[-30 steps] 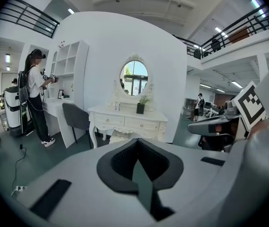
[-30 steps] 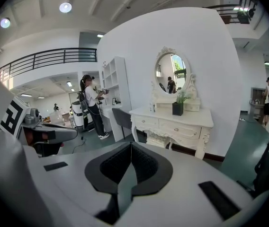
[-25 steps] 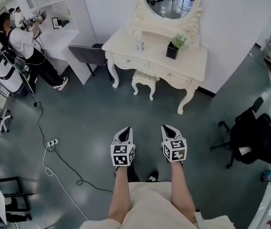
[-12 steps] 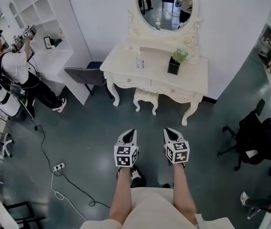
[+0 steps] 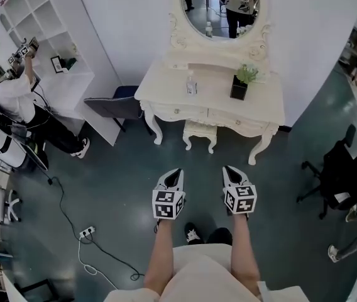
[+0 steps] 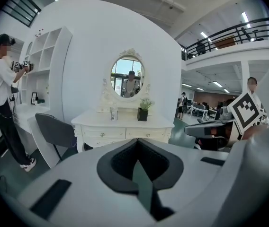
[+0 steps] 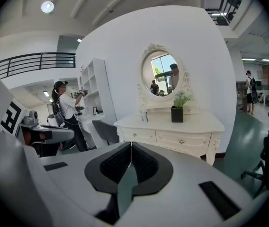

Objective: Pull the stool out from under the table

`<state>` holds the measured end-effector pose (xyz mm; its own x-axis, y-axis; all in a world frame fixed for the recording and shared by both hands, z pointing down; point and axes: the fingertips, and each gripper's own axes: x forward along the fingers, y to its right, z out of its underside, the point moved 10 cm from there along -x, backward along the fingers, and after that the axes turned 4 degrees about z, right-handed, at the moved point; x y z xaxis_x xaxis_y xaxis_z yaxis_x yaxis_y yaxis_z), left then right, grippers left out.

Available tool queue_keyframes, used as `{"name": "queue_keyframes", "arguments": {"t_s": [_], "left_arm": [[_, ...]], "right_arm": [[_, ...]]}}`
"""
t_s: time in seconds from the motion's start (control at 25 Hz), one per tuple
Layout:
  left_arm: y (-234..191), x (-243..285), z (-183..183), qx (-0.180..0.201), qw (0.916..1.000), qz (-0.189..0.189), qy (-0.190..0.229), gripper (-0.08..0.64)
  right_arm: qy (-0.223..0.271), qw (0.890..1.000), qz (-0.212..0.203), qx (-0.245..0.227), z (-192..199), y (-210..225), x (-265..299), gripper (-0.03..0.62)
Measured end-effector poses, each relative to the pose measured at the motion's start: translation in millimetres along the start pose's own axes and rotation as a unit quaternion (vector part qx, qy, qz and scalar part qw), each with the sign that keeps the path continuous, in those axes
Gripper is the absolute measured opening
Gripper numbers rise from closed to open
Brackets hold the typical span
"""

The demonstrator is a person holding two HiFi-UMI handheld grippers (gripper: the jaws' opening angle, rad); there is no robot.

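A small cream stool (image 5: 200, 133) stands tucked under the front of the cream dressing table (image 5: 213, 99), between its legs. Both grippers are held side by side over the dark floor, a good step short of the stool and pointing at it. My left gripper (image 5: 174, 172) is shut with nothing in it, and so is my right gripper (image 5: 230, 170). In the left gripper view the shut jaws (image 6: 137, 142) aim at the table (image 6: 125, 122). The right gripper view shows the same, shut jaws (image 7: 130, 144) before the table (image 7: 172, 124). The gripper bodies hide the stool in both gripper views.
A grey chair (image 5: 112, 106) stands left of the table beside a white shelf unit (image 5: 43, 36). A person (image 5: 15, 106) stands at the far left. A power strip (image 5: 87, 233) with its cable lies on the floor. A black office chair (image 5: 345, 178) is at the right.
The view has moved closer to the dressing table, which now sits lower and larger in the head view. Both grippers stay shut and side by side.
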<state>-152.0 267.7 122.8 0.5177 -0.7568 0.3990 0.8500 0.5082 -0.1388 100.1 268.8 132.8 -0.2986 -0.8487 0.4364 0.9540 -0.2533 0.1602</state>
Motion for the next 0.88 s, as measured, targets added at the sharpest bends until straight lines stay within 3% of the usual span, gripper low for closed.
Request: {"name": "queue_keyframes", "arguments": {"t_s": [0.4,0.56,0.88], "left_arm": [[-40.2,27.9,1.1,-0.018,0.9998,0.001,-0.01,0.014],[-50.3,60.1,-1.1,-0.019,0.9996,0.002,-0.019,0.015],[-83.1,149.9,-20.2,-0.04,0.9989,-0.003,-0.024,0.015]], "right_arm": [[-0.011,1.0,0.026,0.012,3.1,0.6,32.7,0.045],[-0.015,0.999,0.04,0.016,0.0,18.4,60.7,0.046],[-0.014,0.999,0.026,0.022,-29.1,62.7,139.0,0.046]]}}
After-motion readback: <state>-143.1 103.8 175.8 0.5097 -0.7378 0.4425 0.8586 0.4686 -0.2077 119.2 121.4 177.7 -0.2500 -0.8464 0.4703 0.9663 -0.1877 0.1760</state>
